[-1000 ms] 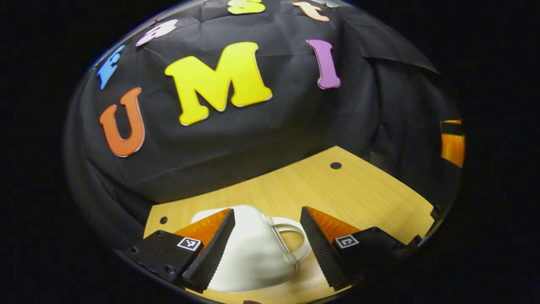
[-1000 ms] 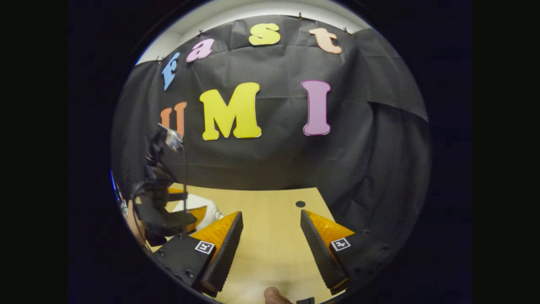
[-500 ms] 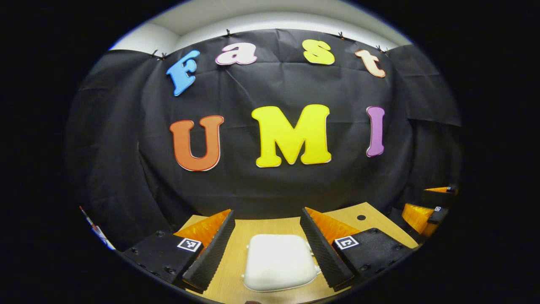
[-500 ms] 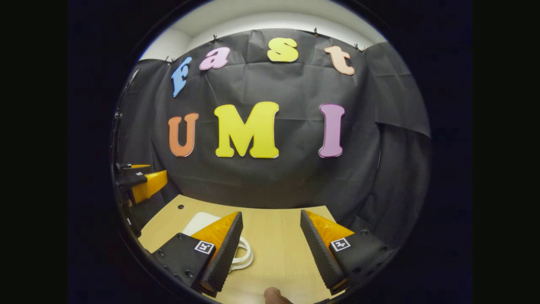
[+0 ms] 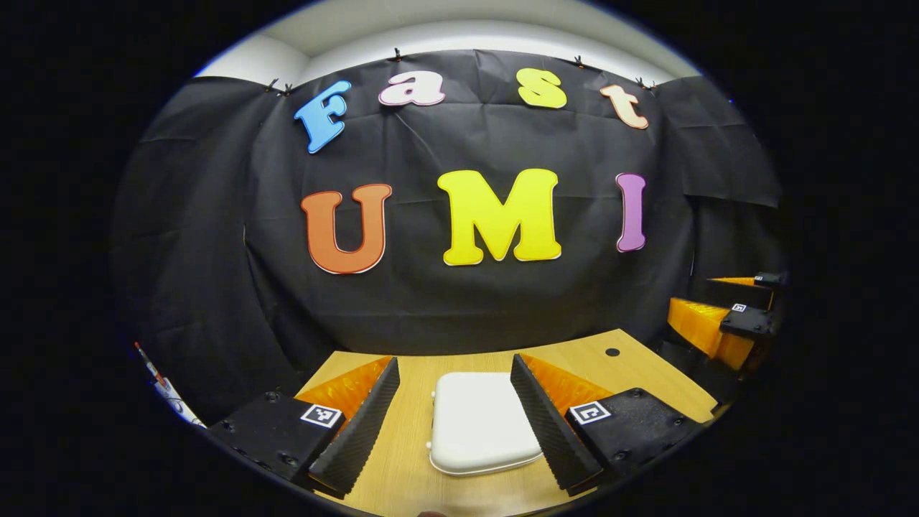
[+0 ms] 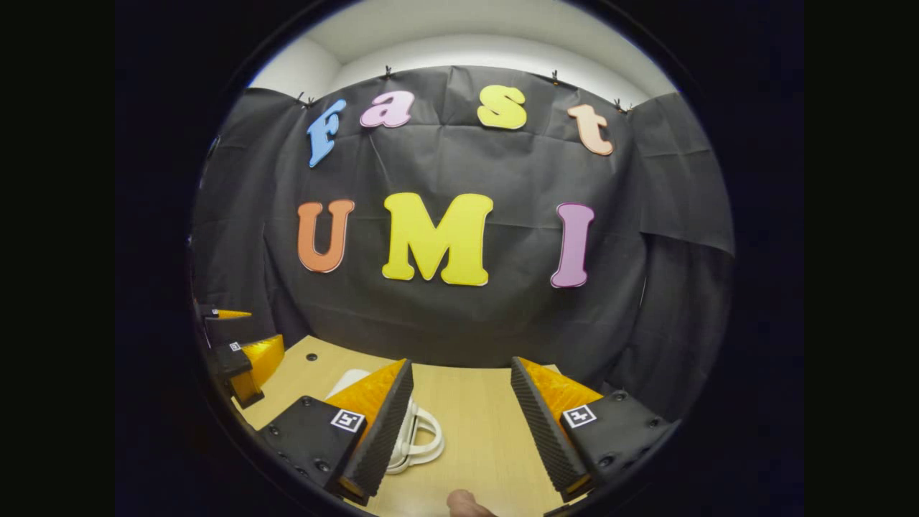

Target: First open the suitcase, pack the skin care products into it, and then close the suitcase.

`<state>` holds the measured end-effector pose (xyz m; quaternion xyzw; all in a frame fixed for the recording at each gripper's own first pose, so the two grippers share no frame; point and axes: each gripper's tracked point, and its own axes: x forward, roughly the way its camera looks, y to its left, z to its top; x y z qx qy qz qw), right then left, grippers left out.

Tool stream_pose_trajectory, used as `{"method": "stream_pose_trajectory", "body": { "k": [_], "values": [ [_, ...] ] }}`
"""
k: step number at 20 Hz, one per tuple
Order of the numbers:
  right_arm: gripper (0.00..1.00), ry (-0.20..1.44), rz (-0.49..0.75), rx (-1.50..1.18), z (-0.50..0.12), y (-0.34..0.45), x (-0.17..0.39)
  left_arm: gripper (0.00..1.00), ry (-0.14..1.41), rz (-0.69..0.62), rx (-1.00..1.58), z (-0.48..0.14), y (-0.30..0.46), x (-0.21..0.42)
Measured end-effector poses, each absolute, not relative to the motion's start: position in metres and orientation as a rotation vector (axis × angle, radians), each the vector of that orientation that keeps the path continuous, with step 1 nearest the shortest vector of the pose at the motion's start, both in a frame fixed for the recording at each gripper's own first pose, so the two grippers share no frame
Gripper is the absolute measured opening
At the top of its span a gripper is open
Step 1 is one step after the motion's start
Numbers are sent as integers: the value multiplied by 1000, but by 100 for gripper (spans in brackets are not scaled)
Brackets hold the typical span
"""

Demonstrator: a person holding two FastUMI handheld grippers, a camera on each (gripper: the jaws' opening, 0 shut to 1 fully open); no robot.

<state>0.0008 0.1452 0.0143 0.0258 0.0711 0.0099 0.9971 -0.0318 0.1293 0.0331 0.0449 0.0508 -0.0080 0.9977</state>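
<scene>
No words or numbers can be read. The white suitcase (image 5: 477, 424) seems blank, though the fisheye view blurs it. On either side of it, the left gripper (image 5: 454, 360) carries a small square black-and-white marker (image 5: 321, 414) (a coded pattern, no letters).

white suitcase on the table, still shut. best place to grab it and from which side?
Probably the handle: in the right gripper view this thin loop sticks out of the suitcase toward the right gripper, which is open with bare table between its fingers. Come from the right, pinching across the loop. The shell looks wide, smooth and rounded between the open left gripper fingers, likely a poorer pinch.
</scene>
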Motion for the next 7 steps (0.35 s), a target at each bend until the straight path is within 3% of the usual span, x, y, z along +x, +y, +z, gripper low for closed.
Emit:
{"method": "stream_pose_trajectory", "body": {
  "k": [2, 7],
  "values": [
    [77, 139, 15, 50, 16, 148, 1, 99, 80, -30, 81, 38, 129, -29],
    [81, 139, 10, 35, 18, 150, -1, 99, 87, -62, 72, 35, 125, -25]
  ]
}}
